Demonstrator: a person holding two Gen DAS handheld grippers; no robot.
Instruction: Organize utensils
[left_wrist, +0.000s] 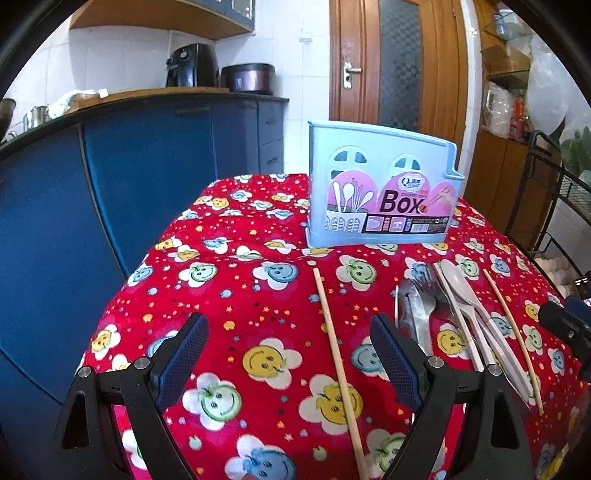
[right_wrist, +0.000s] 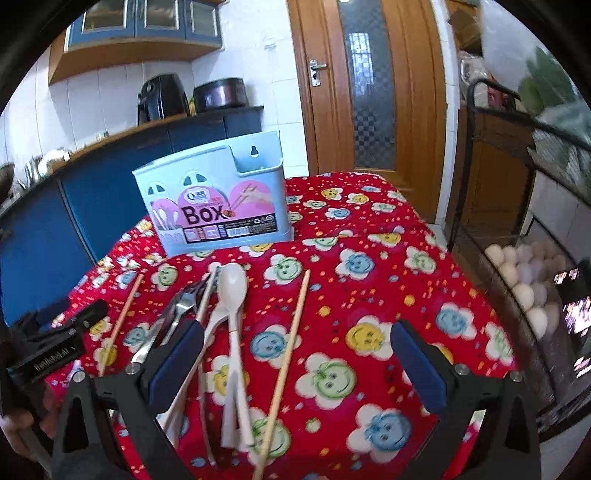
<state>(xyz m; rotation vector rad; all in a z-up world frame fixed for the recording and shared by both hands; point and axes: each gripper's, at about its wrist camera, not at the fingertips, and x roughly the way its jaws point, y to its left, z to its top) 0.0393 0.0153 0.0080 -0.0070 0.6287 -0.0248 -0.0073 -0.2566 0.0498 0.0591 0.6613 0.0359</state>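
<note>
Counter (left_wrist: 236, 236): I see it draped in a red smiley-flower cloth, carrying everything.
Utensil box (left_wrist: 380, 192): pale blue, upright at the far side, well apart from both grippers; nothing seems loaded yet.
Utensil heap (right_wrist: 207, 325): forks, white spoons and a pale chopstick piled together, heads toward the box, handles toward me. It lies at the left side of my right gripper's view, partly under its left finger.
Left gripper (left_wrist: 288, 347): released, jaws wide, holding nothing.
Right gripper (right_wrist: 297, 354): likewise released and bare.
Left chopstick (left_wrist: 338, 358): lone wooden stick between the left jaws, nearer the right finger, long axis running away from me toward the box.
Right chopstick (right_wrist: 286, 362): same lie, between the right jaws.
Key relation: each gripper straddles its own stick lengthwise; I judge either could descend and pinch across it.
</note>
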